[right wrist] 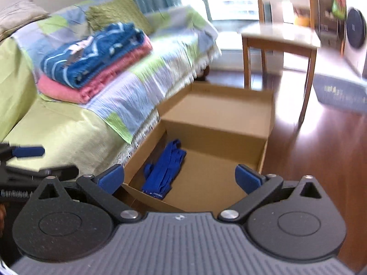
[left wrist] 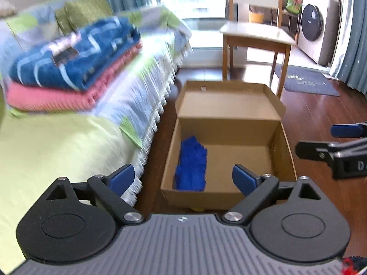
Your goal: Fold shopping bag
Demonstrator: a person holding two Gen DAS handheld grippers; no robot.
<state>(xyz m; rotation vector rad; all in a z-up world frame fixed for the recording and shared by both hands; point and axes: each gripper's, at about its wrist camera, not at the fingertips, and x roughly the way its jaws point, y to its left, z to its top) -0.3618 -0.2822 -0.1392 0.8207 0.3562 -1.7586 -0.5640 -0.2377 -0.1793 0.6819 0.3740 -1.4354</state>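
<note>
A folded blue shopping bag (left wrist: pixel 190 163) lies at the left side inside an open cardboard box (left wrist: pixel 283 142) on the floor beside the bed. It also shows in the right wrist view (right wrist: pixel 164 170), in the same box (right wrist: pixel 263 153). My left gripper (left wrist: pixel 182 177) is open and empty, held above the box's near edge. My right gripper (right wrist: pixel 180 177) is open and empty too, above the box's near edge. The right gripper shows at the right edge of the left wrist view (left wrist: pixel 321 141), and the left gripper at the left edge of the right wrist view (right wrist: pixel 43 160).
A bed with a green and patchwork cover (left wrist: pixel 57 151) stands left of the box, with a blue towel on a pink one (left wrist: pixel 68 55). A wooden table (left wrist: pixel 254 36) stands behind the box. A washing machine (left wrist: pixel 314 25) and a grey mat (left wrist: pixel 309 82) are at the far right.
</note>
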